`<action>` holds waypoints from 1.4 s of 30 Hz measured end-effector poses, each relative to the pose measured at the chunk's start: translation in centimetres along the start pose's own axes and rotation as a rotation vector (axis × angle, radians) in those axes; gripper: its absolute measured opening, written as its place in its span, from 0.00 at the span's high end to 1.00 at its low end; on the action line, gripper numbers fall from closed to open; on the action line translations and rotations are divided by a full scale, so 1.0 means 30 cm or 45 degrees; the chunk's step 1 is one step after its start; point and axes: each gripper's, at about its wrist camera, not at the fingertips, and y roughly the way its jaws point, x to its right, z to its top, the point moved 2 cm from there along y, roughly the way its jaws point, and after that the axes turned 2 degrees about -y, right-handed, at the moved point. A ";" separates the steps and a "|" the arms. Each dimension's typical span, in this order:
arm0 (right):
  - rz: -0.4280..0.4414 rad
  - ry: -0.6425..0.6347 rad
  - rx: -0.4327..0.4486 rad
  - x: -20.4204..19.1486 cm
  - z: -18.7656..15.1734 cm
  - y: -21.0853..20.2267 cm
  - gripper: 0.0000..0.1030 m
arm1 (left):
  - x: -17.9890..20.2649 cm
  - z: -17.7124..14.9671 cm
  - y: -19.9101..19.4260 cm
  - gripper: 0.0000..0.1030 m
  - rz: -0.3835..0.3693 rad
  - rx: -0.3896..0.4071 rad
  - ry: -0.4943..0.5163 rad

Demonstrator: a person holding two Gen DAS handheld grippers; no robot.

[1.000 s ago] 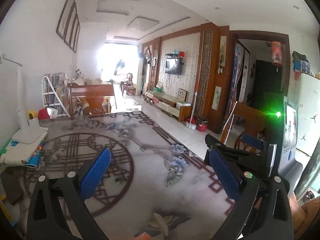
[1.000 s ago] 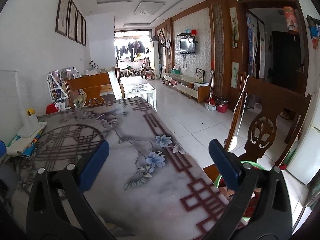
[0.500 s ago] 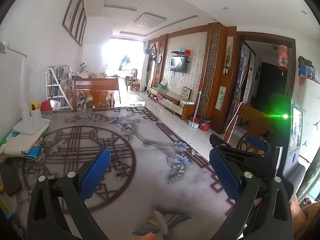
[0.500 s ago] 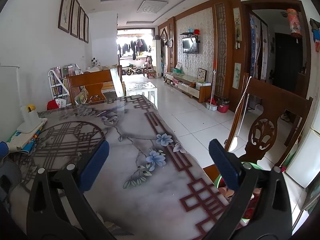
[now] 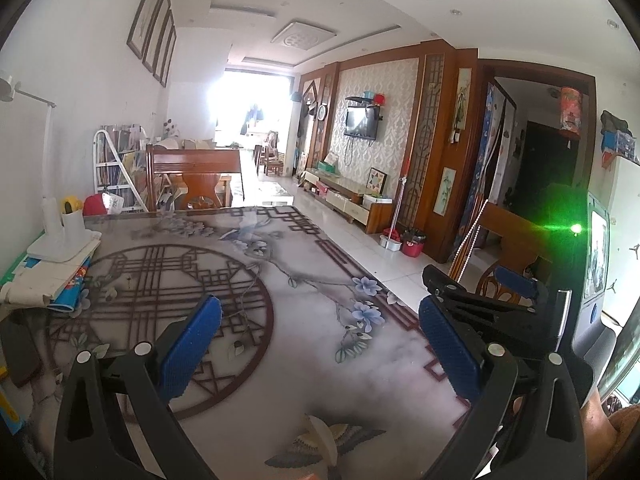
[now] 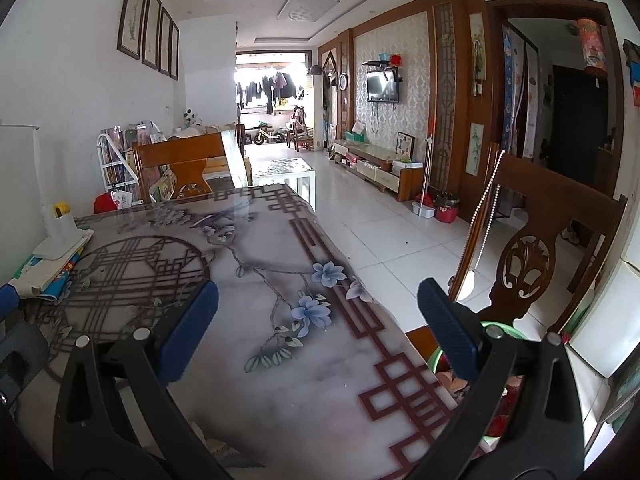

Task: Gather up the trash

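- We see the left claw (image 5: pixel 320 340) spread wide above the desk (image 5: pixel 304 360), its blue pads (image 5: pixel 188 346) well apart and nothing between them.
- We see the right claw (image 6: pixel 318 330) likewise spread and empty, hanging over the desk's right edge (image 6: pixel 384 356); in the left view its dark body sits just beside the left claw, on the right.
- A small pale scrap (image 5: pixel 320 436) lies on the desk at the near edge, below the left claw; we cannot tell what it is.
- A green bin (image 6: pixel 496 330) with reddish trash inside stands below the desk's right edge, partly hidden behind the right claw's finger and close under the carved wooden chair (image 6: pixel 528 264).
- The middle of the desk, with its round lattice print and blue flowers (image 6: pixel 312 308), lies open to both claws.
- Along the left edge a stack of papers and books (image 5: pixel 52 276) carries a white lamp base (image 5: pixel 60 240), with a yellow tape roll (image 5: pixel 72 205) behind it.
- At the far edge a second wooden chair (image 5: pixel 192 176) stands against the desk.
- To the right of the desk the white tiled floor (image 6: pixel 384 224) runs open toward the TV cabinet (image 6: pixel 376 168) and the balcony.
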 end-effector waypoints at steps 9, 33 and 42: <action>0.007 -0.005 -0.010 -0.001 -0.005 0.006 0.05 | -0.006 -0.004 0.005 0.08 0.004 -0.012 0.001; 0.029 -0.034 -0.061 -0.002 -0.029 0.028 0.05 | -0.031 -0.028 0.034 0.08 0.026 -0.078 -0.038; 0.192 -0.355 -0.351 -0.128 -0.119 0.244 0.05 | -0.113 -0.048 0.086 0.08 0.139 -0.135 -0.168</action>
